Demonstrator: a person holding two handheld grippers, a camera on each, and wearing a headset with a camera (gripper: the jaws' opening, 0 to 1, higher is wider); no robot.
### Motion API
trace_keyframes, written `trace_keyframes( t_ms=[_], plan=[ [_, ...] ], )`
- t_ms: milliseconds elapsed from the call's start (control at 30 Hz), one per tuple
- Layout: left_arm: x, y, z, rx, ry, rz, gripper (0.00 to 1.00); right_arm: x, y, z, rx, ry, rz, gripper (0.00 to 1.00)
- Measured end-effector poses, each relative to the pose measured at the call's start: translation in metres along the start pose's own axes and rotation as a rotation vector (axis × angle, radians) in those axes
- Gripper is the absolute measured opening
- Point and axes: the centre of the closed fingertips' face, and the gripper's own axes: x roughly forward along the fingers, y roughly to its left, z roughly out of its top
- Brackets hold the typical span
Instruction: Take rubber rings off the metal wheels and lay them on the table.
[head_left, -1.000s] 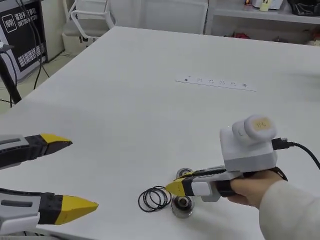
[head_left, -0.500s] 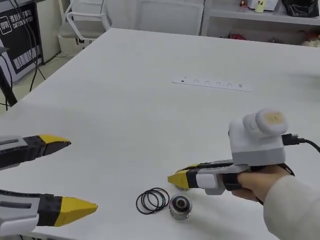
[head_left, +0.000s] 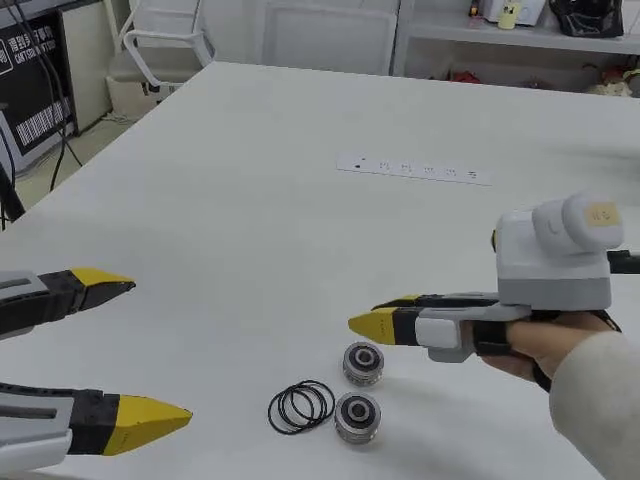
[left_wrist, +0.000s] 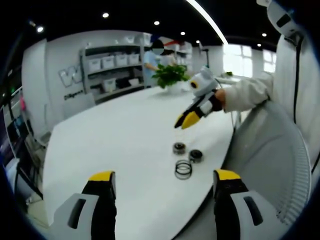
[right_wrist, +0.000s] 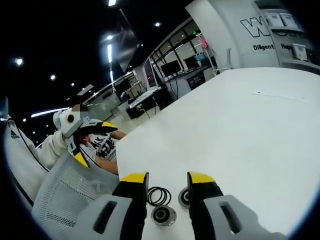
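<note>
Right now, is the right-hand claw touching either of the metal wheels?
Apart. The left gripper view shows the right gripper hanging in the air above the metal wheels, with bare white table between them.

- You have a white power strip (head_left: 413, 170) lying flat at 12 o'clock in the head view, with its row of sockets facing up.
- At 11 o'clock, a white office chair (head_left: 160, 40) stands on the floor.
- At 10 o'clock you see a black board (head_left: 35, 75) with a barcode and white print. Dark cables (head_left: 62, 140) run down beside it.
- At 1 o'clock, a white shelf (head_left: 520, 35) carries small objects, too blurred to name.
- In your left gripper view, a green potted plant (left_wrist: 170, 75) stands at 12 o'clock, and storage shelves (left_wrist: 112, 67) with white boxes are at 11 o'clock.
- In your right gripper view, a grey mesh chair back (right_wrist: 60, 195) is at 8 o'clock, and dark computer monitors (right_wrist: 175, 67) are at 12 o'clock.
</note>
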Motion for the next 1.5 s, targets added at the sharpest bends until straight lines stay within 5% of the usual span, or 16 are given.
trace_keyframes(
  t_ms=[500, 900, 1133, 1267, 1500],
  plan=[
    [-0.001, -0.001, 0.006, 0.004, -0.015, 0.009, 0.86, -0.035, 0.014, 0.044, -0.075, -0.170, 0.004, 0.50],
    [0.001, 0.001, 0.008, 0.008, -0.029, -0.002, 0.87, -0.078, 0.017, 0.061, -0.139, -0.258, -0.037, 0.70],
    [0.002, 0.004, 0.008, 0.010, -0.042, -0.008, 0.88, -0.106, 0.019, 0.050, -0.191, -0.252, -0.071, 0.78],
    [0.002, 0.006, 0.007, 0.010, -0.046, -0.004, 0.90, -0.114, 0.021, 0.032, -0.214, -0.183, -0.062, 0.80],
    [0.001, 0.007, 0.001, -0.003, -0.049, -0.003, 0.91, -0.124, 0.022, 0.011, -0.235, -0.140, -0.076, 0.80]
  ],
)
